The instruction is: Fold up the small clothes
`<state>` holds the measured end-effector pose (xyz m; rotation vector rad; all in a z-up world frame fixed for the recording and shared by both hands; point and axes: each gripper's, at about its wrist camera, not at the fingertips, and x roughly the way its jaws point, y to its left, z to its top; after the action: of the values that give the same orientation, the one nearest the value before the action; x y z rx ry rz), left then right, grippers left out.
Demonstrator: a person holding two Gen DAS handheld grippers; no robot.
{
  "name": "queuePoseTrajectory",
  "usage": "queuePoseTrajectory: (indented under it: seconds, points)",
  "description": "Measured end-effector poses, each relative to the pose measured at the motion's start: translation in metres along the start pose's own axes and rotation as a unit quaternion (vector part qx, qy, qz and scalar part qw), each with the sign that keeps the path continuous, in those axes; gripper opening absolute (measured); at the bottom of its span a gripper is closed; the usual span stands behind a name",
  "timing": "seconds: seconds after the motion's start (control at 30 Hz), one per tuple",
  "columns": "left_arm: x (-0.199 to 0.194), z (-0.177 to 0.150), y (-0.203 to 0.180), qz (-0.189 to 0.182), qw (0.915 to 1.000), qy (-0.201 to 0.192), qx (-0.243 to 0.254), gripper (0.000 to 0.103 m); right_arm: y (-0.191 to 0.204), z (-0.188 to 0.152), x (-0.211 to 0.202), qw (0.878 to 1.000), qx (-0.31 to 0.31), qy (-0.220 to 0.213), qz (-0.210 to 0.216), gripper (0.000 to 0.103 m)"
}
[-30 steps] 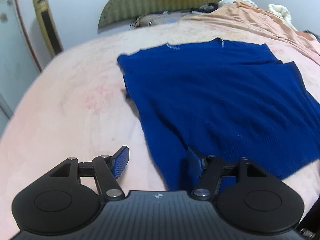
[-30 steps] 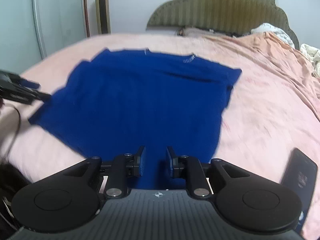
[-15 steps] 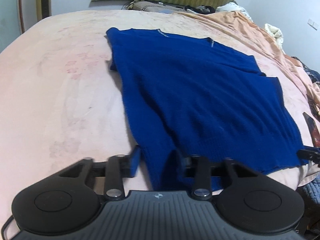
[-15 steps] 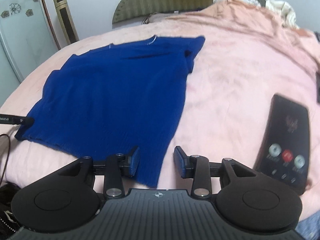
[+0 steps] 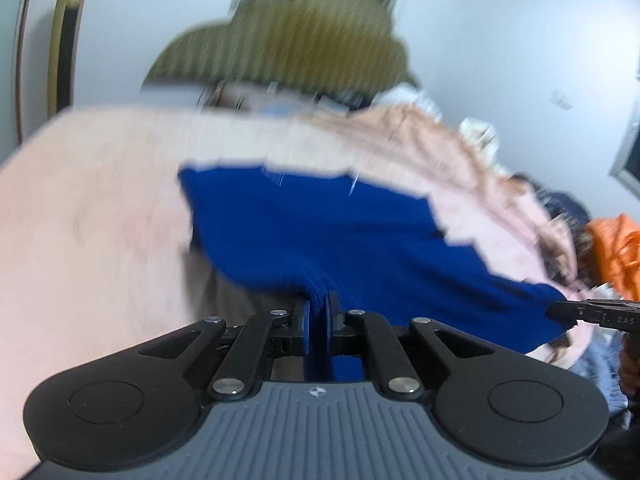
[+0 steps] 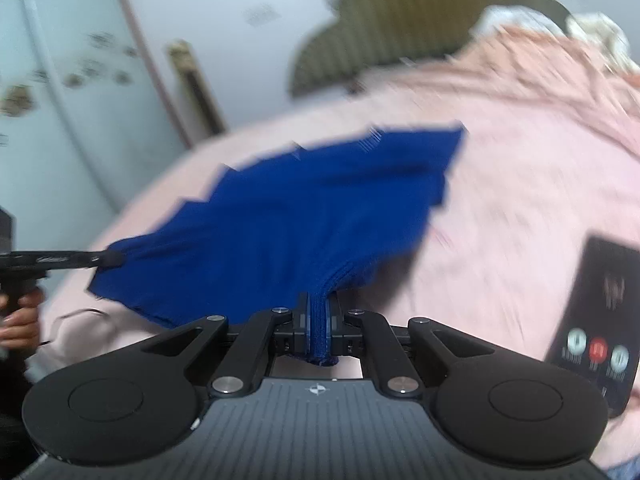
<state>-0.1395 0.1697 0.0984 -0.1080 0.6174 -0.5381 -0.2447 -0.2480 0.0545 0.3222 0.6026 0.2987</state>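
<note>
Both views motion-blurred. Blue knit sweater point(image 5: 320, 232) lies on the bed point(image 5: 92, 216), which has a pink cover; the far collar edge rests flat on the cover, the near hem is raised off it at two corners.

Left hand-held gripper point(image 5: 318, 320): its jaws have just been closing and are now clamped narrow on the ribbed hem at the sweater's left corner, with fabric bunched between the blue pads point(image 5: 305, 322). In the right wrist view it enters from the left edge as a thin black bar, tip buried in the left hem corner, with a person's hand point(image 6: 18, 320) on the grip below it.

Right hand-held gripper point(image 6: 319, 326): its jaws have also just been closing, and are now pinched narrow on the ribbed hem at the sweater's right corner; a fold of blue knit pokes out under the pads. In the left wrist view its black tip shows at the right edge, touching the far hem corner.

The hem hangs slack between the two grips.

Dark phone point(image 6: 596, 320) with a lit screen lies on the cover to the right of the sweater, apart from it. Olive padded headboard point(image 5: 288, 36) stands at the far end of the bed. A peach blanket point(image 5: 440, 140) is crumpled along the right side. Orange bag point(image 5: 616, 252) at the far right edge.
</note>
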Motion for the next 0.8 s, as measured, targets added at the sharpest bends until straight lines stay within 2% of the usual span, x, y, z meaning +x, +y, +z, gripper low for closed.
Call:
queuePoseTrajectory:
  seconds: [0.17,0.23,0.3,0.37,0.47,0.53,0.7,0.8]
  points:
    - [-0.054,0.009,-0.009,-0.032,0.9979,-0.046,0.031,0.006,0.018,0.012,-0.054,0.997,-0.059,-0.031,0.049,0.010]
    - [-0.061,0.007,-0.012,-0.039,0.9972,-0.048,0.041,0.005,0.021,0.014,-0.067,0.995,-0.078,-0.034,0.057,0.010]
    - [-0.055,0.006,-0.010,-0.032,0.9982,-0.033,0.038,0.005,0.019,0.014,-0.073,0.994,-0.086,-0.030,0.060,0.009]
    - [-0.037,0.007,-0.003,-0.014,0.9995,-0.010,0.025,0.005,0.010,0.016,-0.066,0.996,-0.068,-0.020,0.052,0.009]
    - [-0.019,0.008,0.006,-0.010,0.9999,0.008,0.006,0.003,0.001,0.020,-0.050,0.998,-0.044,-0.007,0.047,0.009]
    - [-0.011,0.010,0.007,0.002,1.0000,0.009,0.003,0.001,-0.003,0.025,-0.037,0.998,-0.034,0.000,0.049,0.009]
    - [-0.012,0.026,0.014,-0.001,0.9998,-0.015,-0.010,0.000,-0.007,0.035,-0.027,0.999,-0.027,0.003,0.047,0.009]
    - [-0.002,0.034,0.019,-0.002,0.9998,0.000,-0.018,0.001,-0.014,0.045,-0.019,0.999,-0.014,-0.001,0.045,0.009]
